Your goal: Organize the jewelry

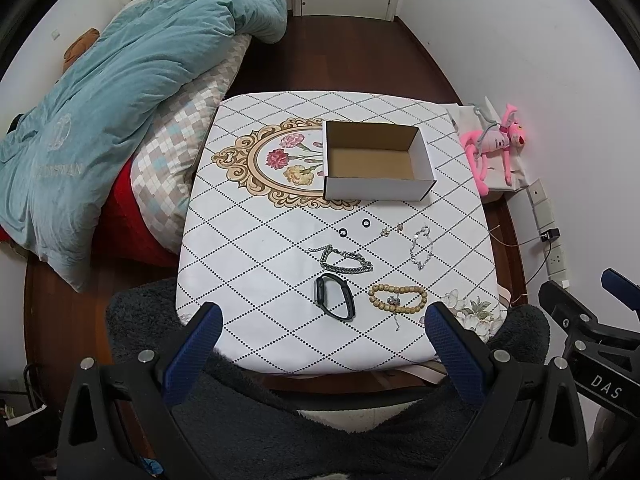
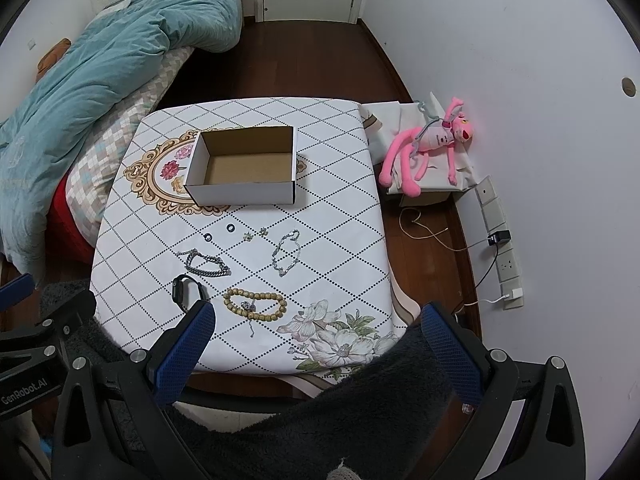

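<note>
My left gripper (image 1: pixel 324 332) and right gripper (image 2: pixel 316 330) both hang at the near table edge, fingers spread wide, holding nothing. Just beyond lie the black watch (image 1: pixel 335 297) and the beaded bracelet (image 1: pixel 398 298); past them the heavy chain bracelet (image 1: pixel 346 261), the thin silver chain (image 1: pixel 422 247), two small rings (image 1: pixel 354 227) and the earrings (image 1: pixel 391 230). Farthest, the open cardboard box (image 1: pixel 378 184) sits empty.

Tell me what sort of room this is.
Most likely a bedroom in a home: a bed with a rumpled teal duvet sits beside the cloth-covered table, and a pink plush toy lies by the wall.
</note>
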Available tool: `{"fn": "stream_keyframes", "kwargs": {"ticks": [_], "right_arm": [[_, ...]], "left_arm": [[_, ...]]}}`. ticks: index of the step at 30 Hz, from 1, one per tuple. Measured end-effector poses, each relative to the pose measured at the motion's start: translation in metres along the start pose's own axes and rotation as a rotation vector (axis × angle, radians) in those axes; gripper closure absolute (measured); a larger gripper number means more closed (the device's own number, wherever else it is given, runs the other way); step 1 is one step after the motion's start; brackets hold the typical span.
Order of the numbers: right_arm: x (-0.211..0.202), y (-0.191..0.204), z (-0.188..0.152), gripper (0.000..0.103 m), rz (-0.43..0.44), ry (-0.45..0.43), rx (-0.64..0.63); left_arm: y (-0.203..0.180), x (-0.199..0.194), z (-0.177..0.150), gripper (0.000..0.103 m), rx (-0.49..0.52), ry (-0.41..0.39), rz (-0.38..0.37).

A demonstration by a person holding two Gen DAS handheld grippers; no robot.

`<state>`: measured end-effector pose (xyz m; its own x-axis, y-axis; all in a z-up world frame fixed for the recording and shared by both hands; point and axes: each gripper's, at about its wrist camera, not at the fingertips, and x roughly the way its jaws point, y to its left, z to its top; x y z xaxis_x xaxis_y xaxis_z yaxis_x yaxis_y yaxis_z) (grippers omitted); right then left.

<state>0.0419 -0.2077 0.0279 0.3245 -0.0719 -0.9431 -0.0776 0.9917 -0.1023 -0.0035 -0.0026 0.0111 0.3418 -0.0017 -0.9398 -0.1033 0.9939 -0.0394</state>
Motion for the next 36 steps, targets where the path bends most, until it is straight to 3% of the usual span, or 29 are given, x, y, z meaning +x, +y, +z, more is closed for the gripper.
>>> {"fn": "stream_keyframes", "kwargs": {"ticks": [36], "right_arm": [[-0.0032, -0.0056, 0.0042, 0.000, -0.006, -0.011, 0.005]], "left_arm": [[0.0002, -0.0012, 0.0060, 0.000, 0.003, -0.015, -0.009]]}}
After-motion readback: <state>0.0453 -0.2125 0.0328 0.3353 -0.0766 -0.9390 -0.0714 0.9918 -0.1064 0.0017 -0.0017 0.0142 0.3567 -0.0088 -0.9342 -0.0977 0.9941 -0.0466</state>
